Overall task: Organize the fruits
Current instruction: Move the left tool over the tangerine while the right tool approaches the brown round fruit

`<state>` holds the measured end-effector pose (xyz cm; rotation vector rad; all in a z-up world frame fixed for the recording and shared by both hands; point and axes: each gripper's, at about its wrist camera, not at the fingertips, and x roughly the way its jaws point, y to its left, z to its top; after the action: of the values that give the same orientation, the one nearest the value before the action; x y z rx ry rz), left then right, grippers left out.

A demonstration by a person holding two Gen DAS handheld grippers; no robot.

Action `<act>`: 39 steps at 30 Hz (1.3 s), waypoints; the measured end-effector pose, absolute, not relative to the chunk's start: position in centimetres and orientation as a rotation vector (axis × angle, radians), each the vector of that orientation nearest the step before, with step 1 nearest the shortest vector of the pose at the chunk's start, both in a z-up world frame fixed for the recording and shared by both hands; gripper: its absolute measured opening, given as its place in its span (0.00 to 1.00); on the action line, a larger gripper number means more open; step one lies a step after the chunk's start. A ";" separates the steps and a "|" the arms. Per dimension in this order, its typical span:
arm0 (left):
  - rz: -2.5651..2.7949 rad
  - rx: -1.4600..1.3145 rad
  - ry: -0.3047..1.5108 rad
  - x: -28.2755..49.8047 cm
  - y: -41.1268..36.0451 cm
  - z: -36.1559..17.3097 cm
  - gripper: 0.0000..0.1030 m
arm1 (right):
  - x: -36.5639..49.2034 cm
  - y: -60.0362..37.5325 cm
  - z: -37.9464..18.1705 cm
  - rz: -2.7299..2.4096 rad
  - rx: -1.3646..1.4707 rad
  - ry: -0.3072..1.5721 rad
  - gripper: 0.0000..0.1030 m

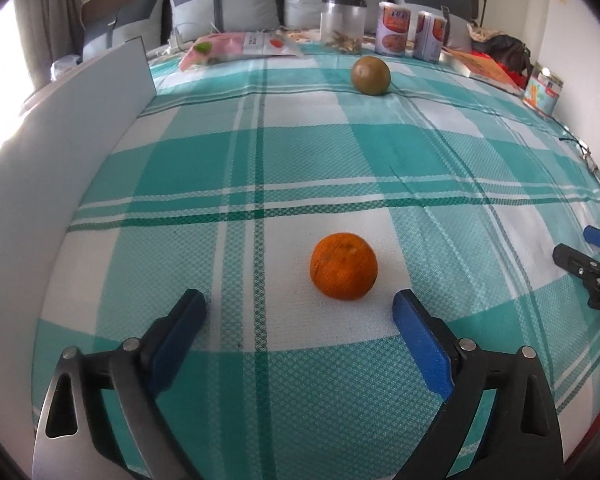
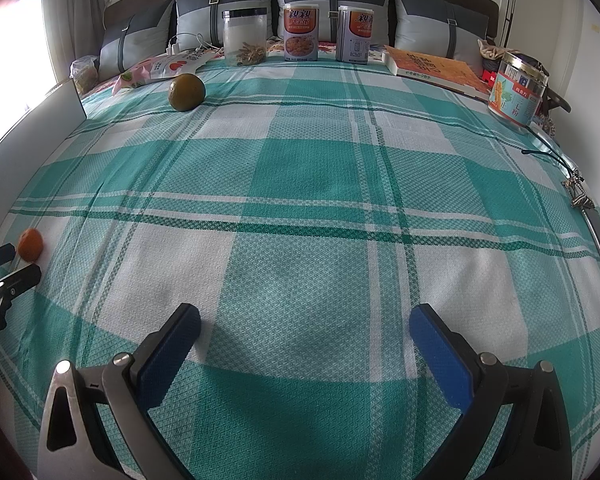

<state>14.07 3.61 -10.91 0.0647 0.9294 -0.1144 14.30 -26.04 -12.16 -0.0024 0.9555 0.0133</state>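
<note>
Up close, the left gripper (image 1: pixel 300 304) stands with its blue pads (image 1: pixel 420 344) spread wide and nothing pressed between them; the orange (image 1: pixel 343 266) sits on the checked teal-and-white cloth (image 1: pixel 260 160) just ahead of the tips, touching neither pad. The right gripper (image 2: pixel 305 320) is likewise wide apart over bare cloth, holding nothing. Only the left wrist view shows the orange whole; the right wrist view catches it small at its far left edge, just beyond the other gripper's tips. A greenish-brown round fruit (image 1: pixel 371 75) lies well apart, toward the far edge of the cloth, seen in both views. The right wrist view alone lets writing be read: two cans (image 2: pixel 301 32) bear large Chinese characters "親親" over a picture of food. Beside them stands a clear jar (image 2: pixel 246 38) with a dark lid. An orange-covered book (image 2: pixel 436 66) lies flat, its title too small to tell, and a labelled tin (image 2: pixel 516 94) stands near the right edge. Grey cushions (image 2: pixel 332 4) line the back.
</note>
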 end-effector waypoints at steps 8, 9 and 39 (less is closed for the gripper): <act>-0.115 0.064 0.930 14.1 3.6 -10.9 0.93 | 14.3 -26.1 -12.2 0.013 -0.003 0.955 1.00; -0.115 0.064 0.929 14.0 3.6 -10.9 0.93 | 14.3 -26.0 -12.2 0.013 -0.003 0.955 1.00; -0.117 0.060 0.926 13.9 3.6 -10.8 0.93 | 40.0 -11.1 -10.8 0.287 -0.056 1.057 0.47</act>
<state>13.88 3.59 -10.79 0.0600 0.9263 -0.1173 40.01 -11.07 -10.79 -0.0557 1.0567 0.2874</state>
